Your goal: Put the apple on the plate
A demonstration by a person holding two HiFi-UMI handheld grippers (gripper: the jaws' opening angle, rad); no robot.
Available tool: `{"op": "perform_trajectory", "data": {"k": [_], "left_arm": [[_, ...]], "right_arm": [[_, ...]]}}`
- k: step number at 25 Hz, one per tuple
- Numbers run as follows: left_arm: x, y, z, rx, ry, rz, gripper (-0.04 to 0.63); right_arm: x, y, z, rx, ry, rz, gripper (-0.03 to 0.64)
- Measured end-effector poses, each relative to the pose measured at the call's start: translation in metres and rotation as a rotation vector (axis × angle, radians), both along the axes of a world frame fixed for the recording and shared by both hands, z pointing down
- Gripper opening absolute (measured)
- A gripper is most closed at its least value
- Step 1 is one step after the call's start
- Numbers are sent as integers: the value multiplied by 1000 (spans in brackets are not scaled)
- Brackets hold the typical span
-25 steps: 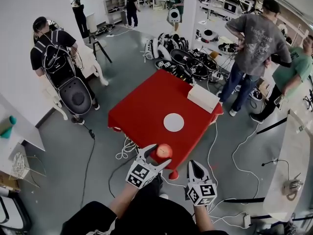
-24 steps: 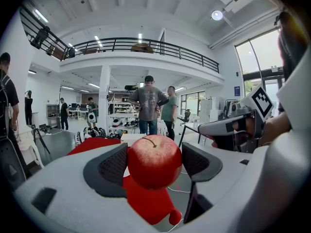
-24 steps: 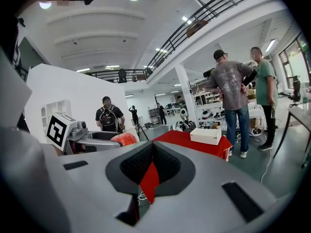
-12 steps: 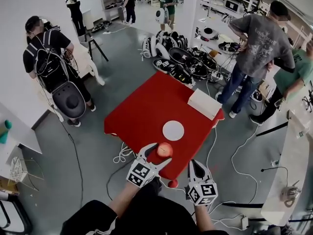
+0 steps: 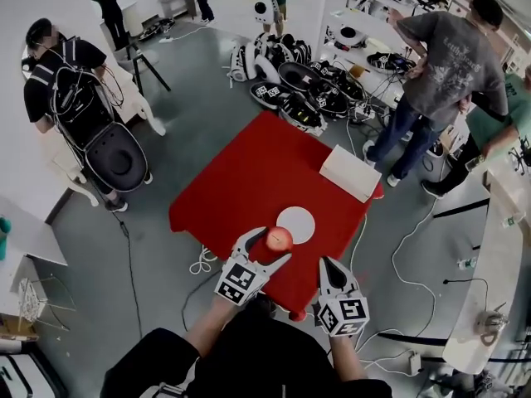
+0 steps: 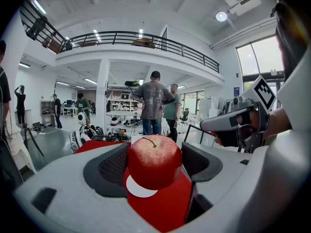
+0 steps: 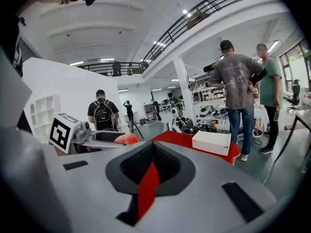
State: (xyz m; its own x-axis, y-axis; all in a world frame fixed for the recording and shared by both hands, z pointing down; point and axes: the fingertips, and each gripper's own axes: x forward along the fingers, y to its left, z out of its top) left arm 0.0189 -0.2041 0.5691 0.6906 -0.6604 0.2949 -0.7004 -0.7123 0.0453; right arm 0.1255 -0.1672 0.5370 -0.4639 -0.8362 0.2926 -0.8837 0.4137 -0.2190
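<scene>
Your left gripper (image 5: 267, 249) has its jaws spread wide around the apple (image 6: 154, 161), with the dark ribbed pads (image 6: 114, 167) pressing on both of its sides, so the fruit sits clamped between them with its stem up. Your right gripper (image 7: 152, 165) has its jaws brought together and grips nothing; only a thin wedge of red shows through the slit between the pads. In the head view the apple (image 5: 279, 239) hangs in the left gripper above the near edge of the red table (image 5: 249, 172), just beside the near-left rim of the white plate (image 5: 297, 225) and not yet over its middle. From the left gripper's own view the plate (image 6: 138, 191) peeks out below the fruit, lying flat on the red top. The right gripper (image 5: 327, 267) hovers to the right of the left one, at the table's near corner, and points the same way. Toward the far right edge of the table lies a white box (image 5: 350, 172). Beyond the table a person in a grey shirt (image 5: 438, 60) stands with their back to you, and off to the left a person with a backpack (image 5: 70, 85) stands on the grey floor (image 5: 174, 139), where cables (image 5: 398, 247) trail.
</scene>
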Motion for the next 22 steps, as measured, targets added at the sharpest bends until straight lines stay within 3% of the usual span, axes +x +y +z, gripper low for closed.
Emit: {"op": "perform_trajectory", "data": {"k": [9, 22], "left_arm": [[-9, -60, 17, -4, -31, 61, 346], [26, -92, 64, -56, -35, 96, 346]], "right_arm": [[-24, -44, 13, -49, 19, 22, 12], [4, -67, 33, -107, 43, 50, 11]]}}
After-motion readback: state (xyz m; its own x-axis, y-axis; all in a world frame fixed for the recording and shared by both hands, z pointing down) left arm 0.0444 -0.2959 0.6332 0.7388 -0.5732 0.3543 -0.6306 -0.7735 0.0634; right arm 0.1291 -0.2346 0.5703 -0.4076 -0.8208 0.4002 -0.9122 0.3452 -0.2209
